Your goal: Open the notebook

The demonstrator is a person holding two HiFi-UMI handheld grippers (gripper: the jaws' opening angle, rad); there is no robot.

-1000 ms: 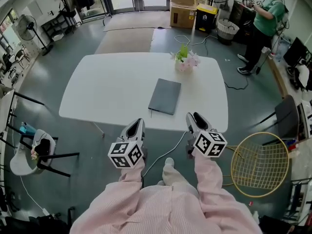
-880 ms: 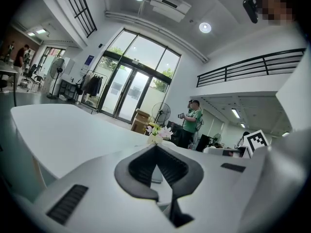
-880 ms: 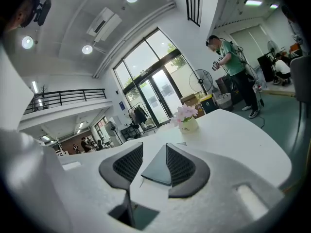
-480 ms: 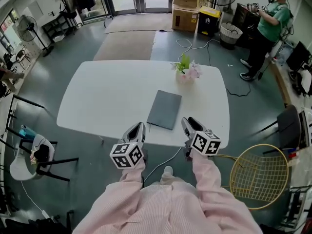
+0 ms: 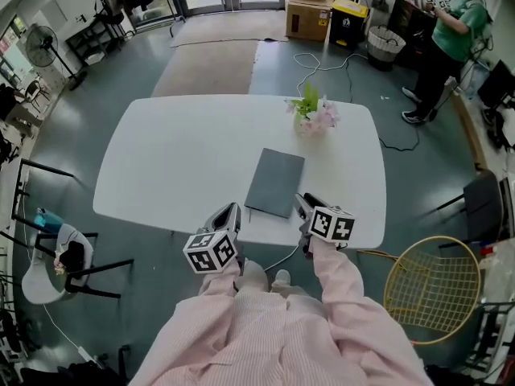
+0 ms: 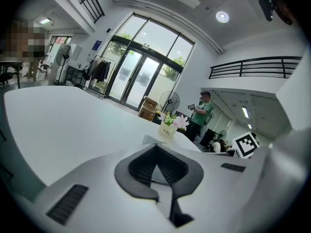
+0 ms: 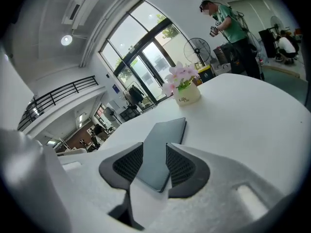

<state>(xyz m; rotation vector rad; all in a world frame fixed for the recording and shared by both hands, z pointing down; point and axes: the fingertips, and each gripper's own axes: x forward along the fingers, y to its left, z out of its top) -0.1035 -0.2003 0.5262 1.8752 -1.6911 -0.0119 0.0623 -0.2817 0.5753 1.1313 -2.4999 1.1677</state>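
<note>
A closed dark grey notebook [image 5: 275, 182] lies flat on the white table [image 5: 177, 151], towards its near edge. My right gripper [image 5: 306, 206] hovers at the table's near edge, just right of the notebook's near corner. In the right gripper view the notebook [image 7: 167, 137] shows through the narrow gap of the open right gripper [image 7: 154, 147], with nothing held. My left gripper [image 5: 226, 215] is just short of the table edge, left of the notebook. The left gripper view has the left gripper [image 6: 156, 147] with its tips together and nothing held.
A small pot of pink flowers [image 5: 314, 117] stands on the table beyond the notebook. A person in green [image 5: 447, 34] stands at the far right by boxes [image 5: 308, 10] and a bin. A round yellow wire frame [image 5: 433, 288] lies on the floor at right, a chair [image 5: 56, 252] at left.
Both grippers have moved forward to the table's near edge. The right one now sits beside the notebook's near corner. The notebook has not moved.
</note>
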